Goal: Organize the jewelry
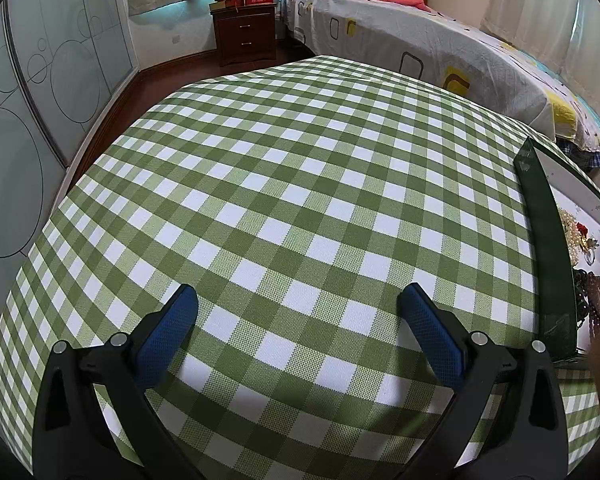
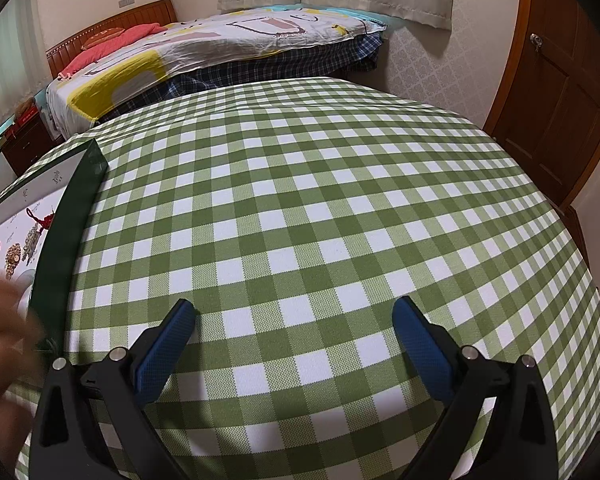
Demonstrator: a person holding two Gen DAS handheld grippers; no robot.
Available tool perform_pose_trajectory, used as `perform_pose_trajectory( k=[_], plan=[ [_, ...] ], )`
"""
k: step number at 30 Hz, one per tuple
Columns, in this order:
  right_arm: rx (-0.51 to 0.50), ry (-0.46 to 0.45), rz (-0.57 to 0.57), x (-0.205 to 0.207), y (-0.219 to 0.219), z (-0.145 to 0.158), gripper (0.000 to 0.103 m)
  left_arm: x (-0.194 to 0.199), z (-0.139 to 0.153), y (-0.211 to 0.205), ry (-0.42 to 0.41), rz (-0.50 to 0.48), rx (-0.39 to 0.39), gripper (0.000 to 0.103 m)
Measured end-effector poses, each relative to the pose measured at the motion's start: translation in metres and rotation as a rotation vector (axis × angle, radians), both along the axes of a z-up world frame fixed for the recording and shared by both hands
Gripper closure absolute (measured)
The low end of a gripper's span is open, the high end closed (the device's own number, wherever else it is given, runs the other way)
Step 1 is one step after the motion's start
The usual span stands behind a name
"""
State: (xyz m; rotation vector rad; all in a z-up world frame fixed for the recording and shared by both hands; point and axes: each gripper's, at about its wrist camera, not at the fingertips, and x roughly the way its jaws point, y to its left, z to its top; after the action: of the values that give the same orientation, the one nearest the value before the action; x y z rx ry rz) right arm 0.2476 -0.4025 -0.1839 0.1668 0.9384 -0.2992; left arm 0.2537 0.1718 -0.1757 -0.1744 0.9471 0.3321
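A dark green box with a white inside (image 1: 552,264) lies on the checked tablecloth at the right edge of the left wrist view. It holds gold and pearl jewelry (image 1: 576,232) and dark beads (image 1: 592,300). In the right wrist view the same box (image 2: 60,232) sits at the far left with gold pieces (image 2: 14,256) and a red piece (image 2: 40,216) inside. My left gripper (image 1: 298,300) stands open over bare cloth, left of the box. My right gripper (image 2: 294,312) is open too, right of the box, nothing between its fingers. A blurred hand (image 2: 0,320) reaches over the box.
The table carries a green and white checked cloth (image 1: 300,184). Behind it stands a bed (image 1: 420,48) with a patterned cover, and a dark wooden nightstand (image 1: 246,36). A wooden door (image 2: 560,92) is at the right, a glass wardrobe (image 1: 40,92) at the left.
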Motion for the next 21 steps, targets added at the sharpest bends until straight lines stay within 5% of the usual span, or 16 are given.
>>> perform_pose_trajectory(
  k=[21],
  plan=[
    [0.001,0.000,0.000,0.0012,-0.0005,0.0002,0.007,0.0001,0.0002,-0.0004,0.000,0.000,0.000,0.004]
  ],
)
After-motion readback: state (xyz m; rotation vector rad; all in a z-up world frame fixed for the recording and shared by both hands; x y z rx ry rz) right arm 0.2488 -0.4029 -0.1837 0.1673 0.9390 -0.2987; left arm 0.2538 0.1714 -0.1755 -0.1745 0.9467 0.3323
